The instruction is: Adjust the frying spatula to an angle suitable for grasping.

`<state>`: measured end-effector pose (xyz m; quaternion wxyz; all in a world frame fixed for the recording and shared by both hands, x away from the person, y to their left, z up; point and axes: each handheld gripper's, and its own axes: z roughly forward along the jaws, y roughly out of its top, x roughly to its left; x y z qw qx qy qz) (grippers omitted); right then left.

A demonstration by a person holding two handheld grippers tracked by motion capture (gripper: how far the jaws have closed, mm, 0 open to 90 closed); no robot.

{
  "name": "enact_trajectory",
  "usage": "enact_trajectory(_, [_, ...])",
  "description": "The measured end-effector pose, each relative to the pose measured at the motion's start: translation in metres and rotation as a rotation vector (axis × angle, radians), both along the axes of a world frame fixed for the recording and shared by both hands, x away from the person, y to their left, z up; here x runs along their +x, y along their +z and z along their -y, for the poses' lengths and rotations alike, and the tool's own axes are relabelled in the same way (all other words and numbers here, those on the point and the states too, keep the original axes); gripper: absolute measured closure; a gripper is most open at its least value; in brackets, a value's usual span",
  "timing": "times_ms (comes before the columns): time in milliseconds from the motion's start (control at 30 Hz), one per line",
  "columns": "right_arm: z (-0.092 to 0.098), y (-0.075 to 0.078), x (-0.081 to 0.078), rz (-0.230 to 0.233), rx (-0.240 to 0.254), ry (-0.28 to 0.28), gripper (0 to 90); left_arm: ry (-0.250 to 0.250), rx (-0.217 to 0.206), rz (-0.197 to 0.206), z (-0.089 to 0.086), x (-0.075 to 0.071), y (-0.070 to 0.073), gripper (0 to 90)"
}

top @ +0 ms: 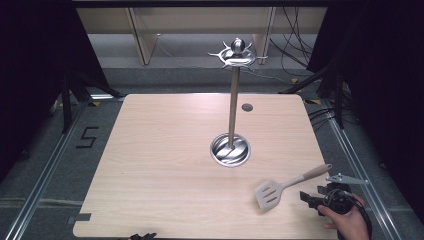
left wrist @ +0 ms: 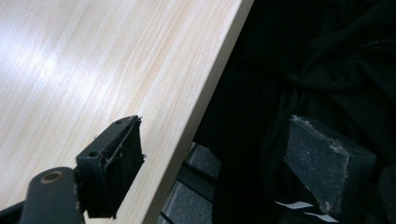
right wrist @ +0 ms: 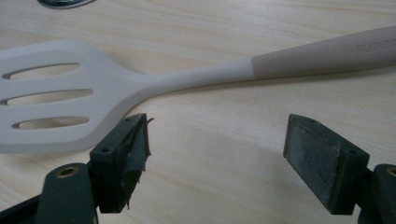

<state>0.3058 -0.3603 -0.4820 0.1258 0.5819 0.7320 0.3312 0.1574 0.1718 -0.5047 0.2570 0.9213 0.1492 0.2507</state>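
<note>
A slotted spatula (top: 286, 185) with a pale head and beige handle lies flat on the wooden table (top: 160, 170) at the front right, its head pointing left. My right gripper (top: 307, 199), held by a hand, sits just in front of it, open and empty. In the right gripper view the spatula (right wrist: 140, 81) lies across the table just beyond my right gripper (right wrist: 217, 154), apart from both jaws. My left gripper (left wrist: 217, 163) is open over the table's near edge, and a dark tip of it (top: 142, 236) shows at the bottom of the high view.
A metal utensil stand (top: 233, 107) with a round shiny base (top: 230, 150) and a hooked top rises at the table's middle. A small grey grommet (top: 247, 107) sits behind it. Dark clothing (left wrist: 317, 84) lies off the table's near edge. Cables run across the floor at the back right.
</note>
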Motion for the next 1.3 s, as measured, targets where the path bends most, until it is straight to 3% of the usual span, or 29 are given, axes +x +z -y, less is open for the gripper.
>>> enact_trajectory(167, [0.001,0.001,0.009,0.000,-0.019,0.000,23.8,0.001,-0.007,-0.009,0.001,0.000,-0.001,18.3])
enact_trajectory(233, [-0.001,0.003,0.013,-0.030,0.009,-0.028,24.3,-0.005,-0.003,-0.016,0.000,0.000,0.000,18.2])
enact_trajectory(267, [0.001,0.002,0.014,-0.012,-0.010,-0.016,24.4,-0.010,-0.004,-0.025,0.000,0.000,0.000,18.2])
enact_trajectory(300, [-0.001,0.004,0.015,-0.043,0.003,-0.042,24.5,-0.005,0.008,-0.005,0.000,0.001,0.000,18.2])
enact_trajectory(400, [0.001,0.003,0.019,-0.031,-0.007,-0.040,24.9,-0.004,0.008,-0.003,0.001,0.001,0.000,18.3])
enact_trajectory(433, [0.002,0.000,0.024,-0.017,0.001,-0.062,25.1,0.004,0.009,0.008,0.001,0.001,-0.001,18.2])
enact_trajectory(467, [0.002,0.000,0.024,-0.017,0.001,-0.062,25.1,0.004,0.009,0.008,0.001,0.001,-0.001,18.2])
enact_trajectory(500, [0.008,-0.003,0.032,-0.014,-0.036,-0.024,25.1,0.004,0.010,0.009,0.001,0.001,-0.001,18.2])
enact_trajectory(567, [0.008,-0.004,0.034,-0.027,-0.032,-0.033,25.3,0.005,0.009,0.008,0.001,0.001,-0.001,18.2])
enact_trajectory(600, [0.009,-0.003,0.039,-0.056,-0.035,-0.045,25.3,0.005,0.006,0.003,0.001,0.001,-0.001,18.2])
enact_trajectory(667, [0.008,-0.006,0.042,-0.031,-0.038,-0.059,25.3,0.006,-0.003,0.000,0.001,0.001,-0.001,18.2])
enact_trajectory(700, [0.006,-0.002,0.044,-0.088,-0.045,-0.066,25.7,0.007,0.000,0.003,0.000,0.001,-0.001,18.2])
enact_trajectory(733, [0.006,-0.002,0.044,-0.088,-0.045,-0.066,25.7,0.007,0.000,0.003,0.000,0.001,-0.001,18.3])
enact_trajectory(767, [-0.002,-0.003,0.043,-0.100,0.004,-0.139,26.0,0.000,0.018,-0.006,-0.001,0.001,0.001,18.3])
enact_trajectory(800, [0.000,-0.002,0.048,-0.097,-0.012,-0.099,26.3,0.004,-0.014,-0.002,0.000,0.000,-0.001,18.2])
enact_trajectory(833, [0.002,-0.002,0.050,-0.091,-0.049,-0.065,26.5,0.001,0.003,-0.002,0.000,0.000,0.000,18.3])
enact_trajectory(867, [0.003,0.000,0.051,-0.126,-0.060,-0.050,26.8,0.002,-0.003,-0.001,0.000,0.000,-0.001,18.2])
enact_trajectory(900, [-0.003,-0.002,0.051,-0.124,-0.015,-0.103,26.9,0.003,-0.006,-0.012,0.000,0.000,-0.001,18.2])
enact_trajectory(933, [-0.003,-0.002,0.051,-0.124,-0.015,-0.103,26.9,0.003,-0.006,-0.012,0.000,0.000,-0.001,18.2])
enact_trajectory(967, [0.002,-0.002,0.054,-0.129,-0.059,-0.048,26.9,-0.002,0.016,-0.010,-0.001,0.001,0.000,18.2])
enact_trajectory(1000, [-0.003,-0.003,0.053,-0.135,-0.013,-0.109,26.9,0.000,0.013,-0.011,-0.001,0.001,0.000,18.2])
enact_trajectory(1033, [-0.002,-0.003,0.055,-0.142,-0.001,-0.094,27.0,0.000,0.013,-0.010,-0.001,0.001,0.000,18.2])
enact_trajectory(1067, [0.001,-0.003,0.058,-0.159,-0.032,-0.053,27.0,0.012,0.015,0.012,-0.001,0.001,0.000,18.2])
enact_trajectory(1133, [0.001,-0.005,0.059,-0.148,-0.061,-0.066,27.0,0.017,0.011,0.020,0.000,0.001,-0.001,18.2])
enact_trajectory(1167, [-0.003,-0.004,0.059,-0.163,0.002,-0.091,26.8,0.005,0.010,-0.002,0.000,0.001,-0.001,18.2])
enact_trajectory(1200, [0.000,-0.004,0.061,-0.148,-0.044,-0.061,26.7,-0.002,0.014,-0.010,0.000,0.001,0.000,18.2])
enact_trajectory(1233, [0.000,-0.004,0.061,-0.154,-0.038,-0.066,26.7,-0.003,0.013,-0.010,0.000,0.001,0.000,18.2])
enact_trajectory(1267, [-0.004,-0.004,0.061,-0.161,0.003,-0.103,26.6,-0.003,0.010,-0.012,0.000,0.001,0.000,18.2])
enact_trajectory(1300, [0.000,-0.003,0.063,-0.171,-0.022,-0.061,26.6,-0.004,0.010,-0.013,0.000,0.000,0.000,18.3])
